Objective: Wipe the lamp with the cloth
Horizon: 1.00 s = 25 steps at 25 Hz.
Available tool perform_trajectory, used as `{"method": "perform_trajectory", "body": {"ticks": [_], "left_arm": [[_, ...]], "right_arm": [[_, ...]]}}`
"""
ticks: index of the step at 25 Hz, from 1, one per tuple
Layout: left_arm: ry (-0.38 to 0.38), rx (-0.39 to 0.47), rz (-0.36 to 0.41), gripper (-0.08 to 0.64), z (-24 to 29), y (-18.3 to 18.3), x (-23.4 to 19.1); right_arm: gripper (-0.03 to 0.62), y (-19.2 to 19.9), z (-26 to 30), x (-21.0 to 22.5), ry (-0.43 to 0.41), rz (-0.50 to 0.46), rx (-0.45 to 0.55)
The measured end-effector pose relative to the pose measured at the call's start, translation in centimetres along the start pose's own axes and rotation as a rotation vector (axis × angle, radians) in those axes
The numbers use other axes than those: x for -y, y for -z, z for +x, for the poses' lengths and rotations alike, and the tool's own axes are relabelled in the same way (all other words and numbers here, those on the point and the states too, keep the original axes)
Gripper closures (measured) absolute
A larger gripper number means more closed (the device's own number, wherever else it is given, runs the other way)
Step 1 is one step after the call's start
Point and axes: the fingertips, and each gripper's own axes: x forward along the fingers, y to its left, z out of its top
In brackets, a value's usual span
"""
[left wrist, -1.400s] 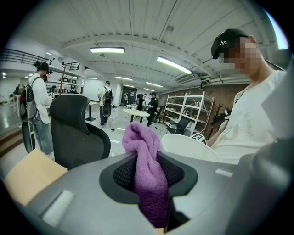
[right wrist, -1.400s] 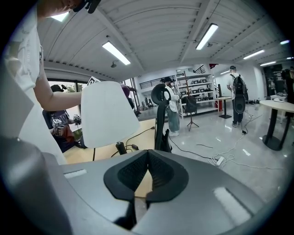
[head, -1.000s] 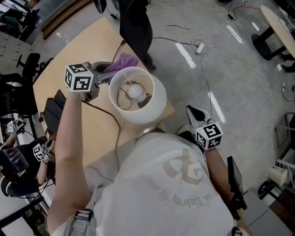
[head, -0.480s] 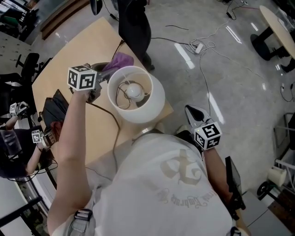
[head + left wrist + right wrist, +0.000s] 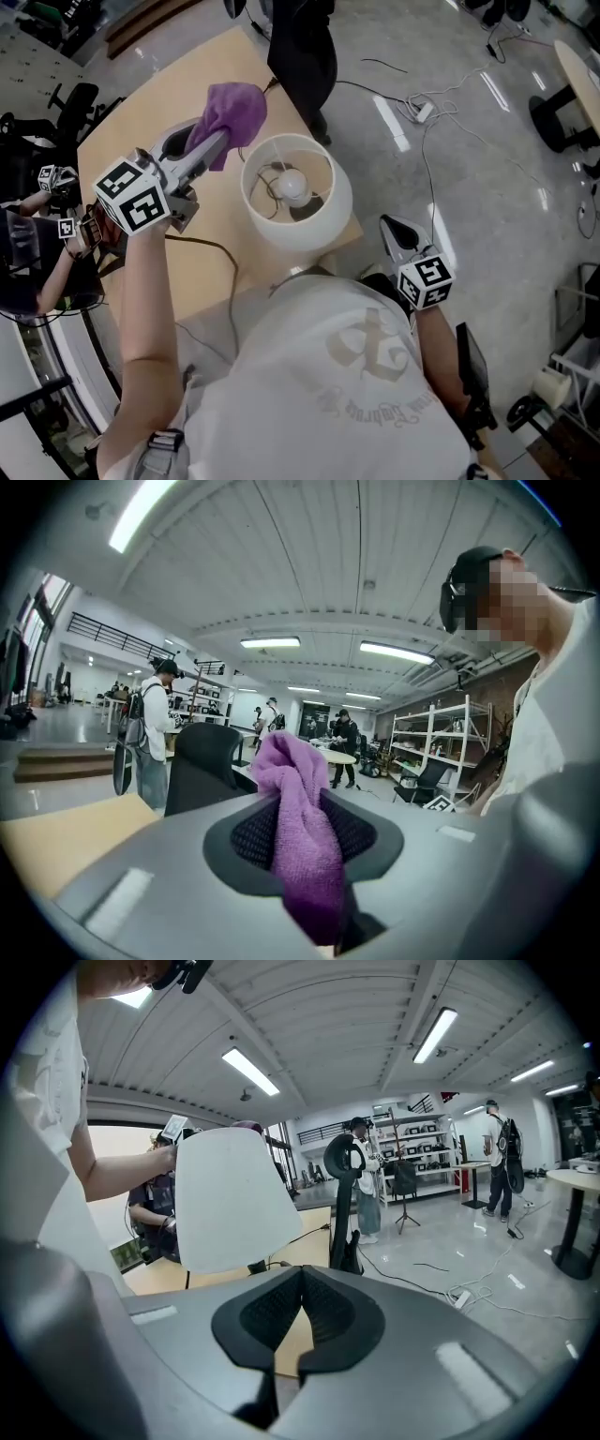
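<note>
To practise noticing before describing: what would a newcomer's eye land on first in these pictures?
The purple cloth, clamped in the left gripper's jaws, is held beside the top of the lamp. The white lamp stands at the edge of the table, its bulb visible from above. The right gripper is shut and empty, lower right.

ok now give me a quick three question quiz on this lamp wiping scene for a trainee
1. True or false: the left gripper is shut on the purple cloth.
2. The lampshade is: A black, B white, C purple?
3. Fill in: looking down into the lampshade from the head view, a ___ shows.
Key: 1 true; 2 B; 3 light bulb.
</note>
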Motion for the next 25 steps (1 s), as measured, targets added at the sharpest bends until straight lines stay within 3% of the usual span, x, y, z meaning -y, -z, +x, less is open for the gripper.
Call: {"method": "perform_trajectory", "body": {"ticks": [5,13,18,25], "left_arm": [[0.048,-0.05,0.026,0.454,0.2,2.4,2.1],[-0.005,-0.134,-0.03,0.454,1.8,6.7,-0.2],[-0.026,-0.175,-0.112,0.456,2.6,10.1,-1.5],[-0.086,-0.305,-0.11,0.456,3.5,15.1,-3.4]], "right_arm": [[0.578,0.0,0.6,-0.6,-0.017,-0.004,-0.011],[0.578,0.7,0.5,-0.1,-0.004,0.012,-0.022],[0.579,0.9,0.3,0.3,0.014,0.025,-0.023],[0.578,1.3,0.3,0.9,0.017,0.029,-0.033]]}}
